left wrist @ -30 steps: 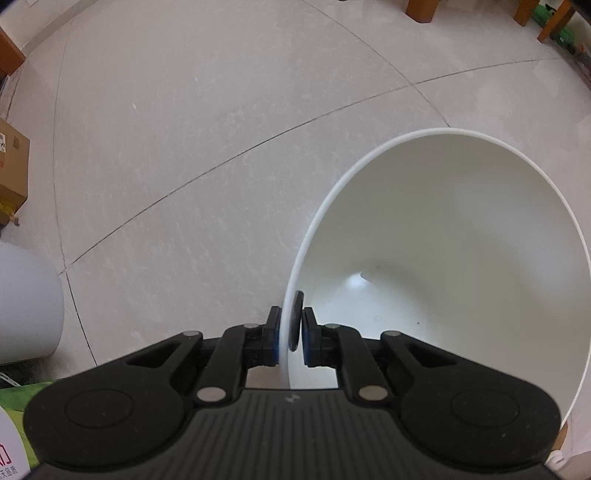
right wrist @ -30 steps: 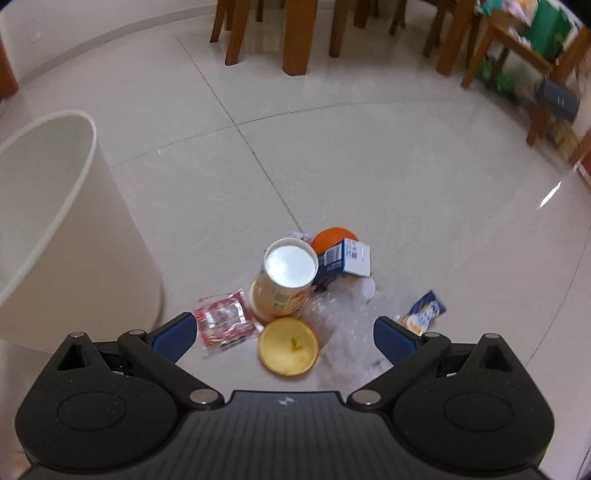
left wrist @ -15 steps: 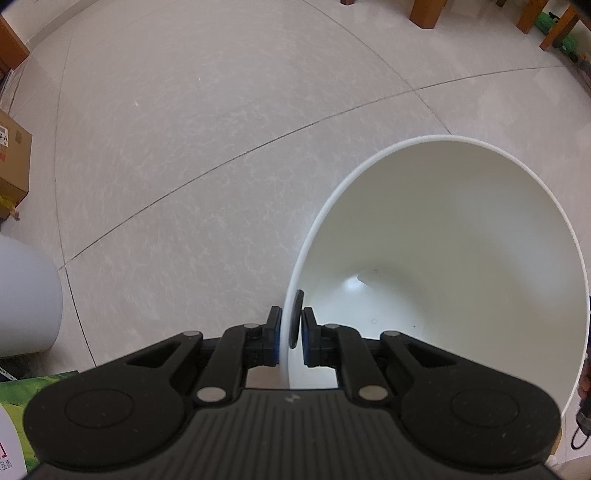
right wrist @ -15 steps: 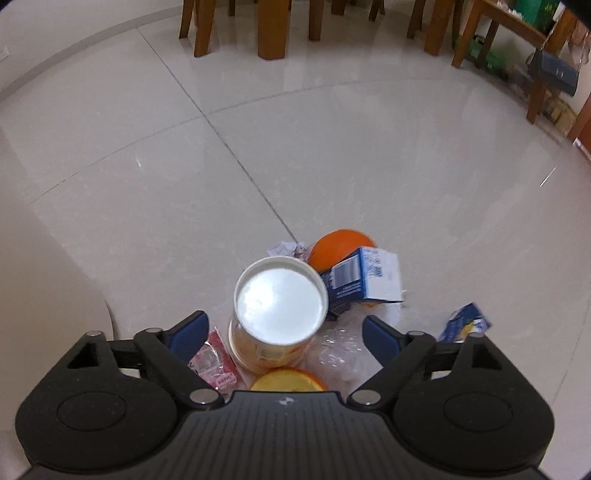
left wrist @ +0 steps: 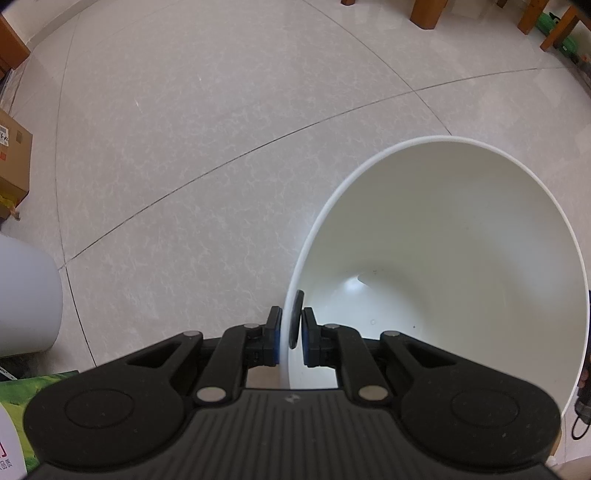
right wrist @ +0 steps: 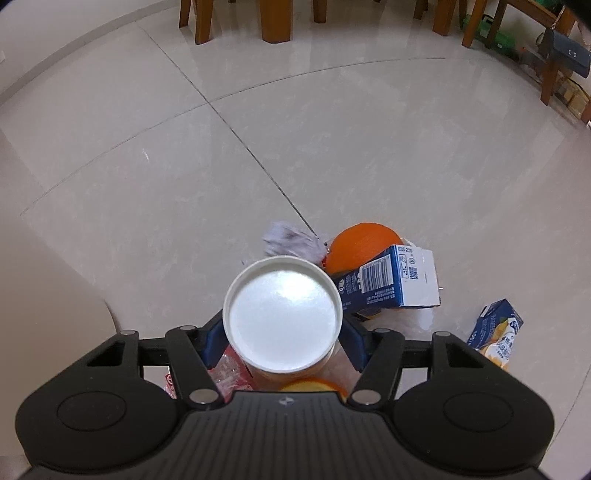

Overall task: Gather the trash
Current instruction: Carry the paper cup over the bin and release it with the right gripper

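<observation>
R gripper (right wrist: 282,341) has dropped over the pile; its wide-open fingers now close in round the white-lidded cup (right wrist: 282,314), w/ cartons just right of it. Grab looks imminent. L gripper (left wrist: 289,341) stays clamped on bin (left wrist: 480,229) rim.

"230" and a barcode on the blue-and-white carton (right wrist: 391,282); other print too small.

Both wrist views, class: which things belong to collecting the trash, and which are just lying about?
Part of the job:
white bin, held by left gripper
paper cup, between right gripper fingers
blue carton
orange
crumpled paper
small carton

Lying about:
cardboard box
chair legs
handbag
</observation>
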`<state>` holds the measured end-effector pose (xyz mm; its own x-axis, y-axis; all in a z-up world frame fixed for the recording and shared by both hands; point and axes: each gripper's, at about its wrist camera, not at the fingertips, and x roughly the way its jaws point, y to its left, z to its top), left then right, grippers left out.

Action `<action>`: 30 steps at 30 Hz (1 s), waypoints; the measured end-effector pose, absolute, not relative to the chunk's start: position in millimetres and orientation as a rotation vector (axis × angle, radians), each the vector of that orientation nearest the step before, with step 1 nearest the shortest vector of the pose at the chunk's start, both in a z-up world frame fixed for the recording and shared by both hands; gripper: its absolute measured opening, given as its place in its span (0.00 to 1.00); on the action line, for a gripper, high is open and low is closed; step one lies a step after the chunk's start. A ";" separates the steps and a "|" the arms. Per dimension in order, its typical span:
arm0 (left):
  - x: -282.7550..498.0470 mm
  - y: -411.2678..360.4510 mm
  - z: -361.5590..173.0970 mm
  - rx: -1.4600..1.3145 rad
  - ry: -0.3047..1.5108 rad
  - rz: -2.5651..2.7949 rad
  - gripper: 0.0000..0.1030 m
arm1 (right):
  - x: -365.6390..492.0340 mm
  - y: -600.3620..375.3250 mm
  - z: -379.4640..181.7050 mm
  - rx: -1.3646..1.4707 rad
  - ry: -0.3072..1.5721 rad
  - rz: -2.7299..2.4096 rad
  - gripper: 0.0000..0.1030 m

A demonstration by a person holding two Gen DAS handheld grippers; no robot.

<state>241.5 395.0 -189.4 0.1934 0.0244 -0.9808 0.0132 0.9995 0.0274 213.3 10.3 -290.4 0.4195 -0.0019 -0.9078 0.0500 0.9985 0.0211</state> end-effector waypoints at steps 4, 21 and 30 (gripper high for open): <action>242.1 394.3 -189.1 0.036 1.378 0.010 0.09 | 218.3 9.3 -268.2 0.006 1.166 -0.001 0.65; 242.9 390.2 -189.0 0.055 1.382 0.017 0.09 | 205.5 42.0 -60.3 -0.191 1.136 0.353 0.65; 244.7 388.1 -190.0 0.053 1.387 0.022 0.09 | 189.2 122.5 10.5 -0.231 1.046 0.666 0.65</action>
<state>244.7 388.1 -190.0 0.1826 0.0466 -0.9821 0.0159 0.9986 0.0503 189.2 122.5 10.5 0.3276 0.3972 -0.8573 -0.6088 0.7826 0.1299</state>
